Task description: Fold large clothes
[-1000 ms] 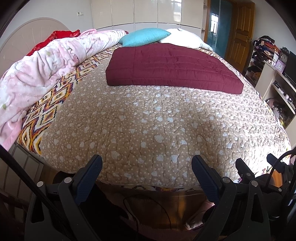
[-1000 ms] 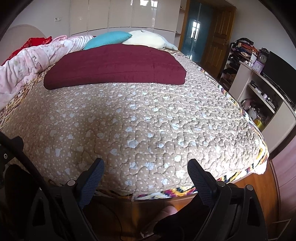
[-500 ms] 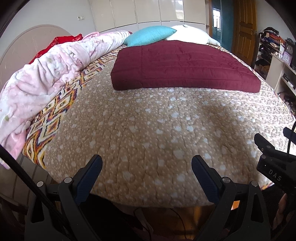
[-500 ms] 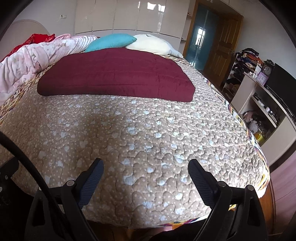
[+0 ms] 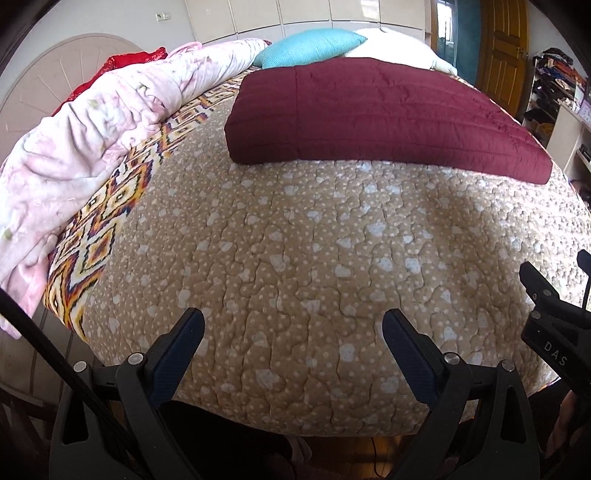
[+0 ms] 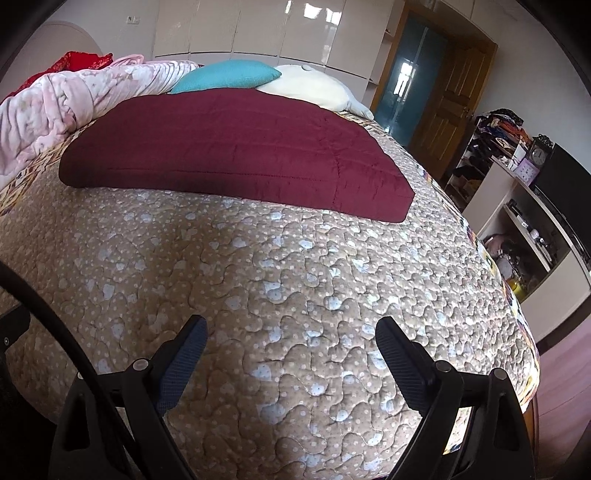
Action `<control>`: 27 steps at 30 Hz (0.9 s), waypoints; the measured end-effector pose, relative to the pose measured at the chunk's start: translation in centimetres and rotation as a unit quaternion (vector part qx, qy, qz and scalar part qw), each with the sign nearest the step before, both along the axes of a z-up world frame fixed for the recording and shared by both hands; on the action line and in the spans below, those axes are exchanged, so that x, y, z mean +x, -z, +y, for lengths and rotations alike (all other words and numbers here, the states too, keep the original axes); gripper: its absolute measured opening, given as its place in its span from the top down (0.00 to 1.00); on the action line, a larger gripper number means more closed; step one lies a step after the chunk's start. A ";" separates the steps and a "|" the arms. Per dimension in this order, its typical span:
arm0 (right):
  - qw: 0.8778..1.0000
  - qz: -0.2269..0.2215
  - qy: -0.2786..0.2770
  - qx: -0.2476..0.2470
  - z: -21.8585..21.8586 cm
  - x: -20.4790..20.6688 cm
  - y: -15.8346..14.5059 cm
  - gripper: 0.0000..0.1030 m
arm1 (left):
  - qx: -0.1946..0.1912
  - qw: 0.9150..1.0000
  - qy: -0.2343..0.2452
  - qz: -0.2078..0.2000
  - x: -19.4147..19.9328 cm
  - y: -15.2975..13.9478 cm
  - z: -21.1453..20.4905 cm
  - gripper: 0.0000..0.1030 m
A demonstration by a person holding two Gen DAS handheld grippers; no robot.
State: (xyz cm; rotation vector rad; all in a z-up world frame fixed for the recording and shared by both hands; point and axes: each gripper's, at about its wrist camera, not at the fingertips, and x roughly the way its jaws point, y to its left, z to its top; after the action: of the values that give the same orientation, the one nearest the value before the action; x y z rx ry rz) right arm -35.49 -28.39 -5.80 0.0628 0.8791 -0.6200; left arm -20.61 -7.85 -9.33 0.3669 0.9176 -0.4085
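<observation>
Both claws open above the foot of the bed.
Left view: my left claw (image 5: 291, 332) gapes empty over the tan quilt (image 5: 314, 258); the folded maroon blanket (image 5: 376, 110) lies beyond. Right view: my right claw (image 6: 291, 339) likewise spread, blanket (image 6: 236, 155) apparently flat, near the pillows.

— Bright enough? 
— Yes, daylight from the far right; the wardrobe doors (image 6: 258, 29) glare, and a soft shadow crosses the quilt (image 5: 461, 206).
— Sharp?
— Mostly (strong fisheye bending, black corners).
</observation>
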 end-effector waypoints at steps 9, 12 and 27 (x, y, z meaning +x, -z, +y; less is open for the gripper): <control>1.000 0.004 -0.004 -0.009 -0.2 1.2 0.4 0.08 | 0.003 1.000 0.001 0.001 0.3 0.1 -0.2 0.06; 1.000 0.000 -0.002 -0.005 -0.5 1.2 0.4 0.08 | -0.002 1.000 0.001 -0.001 0.3 -0.2 -0.2 0.06; 1.000 -0.007 -0.003 0.002 -1.5 2.2 0.3 0.08 | -0.004 1.000 0.007 0.002 1.3 0.5 -1.3 0.06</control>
State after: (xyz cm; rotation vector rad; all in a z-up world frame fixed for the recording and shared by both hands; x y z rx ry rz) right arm -33.24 -29.85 -6.14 0.0682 0.8672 -0.6121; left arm -19.32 -9.12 -9.81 0.3653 0.9177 -0.4253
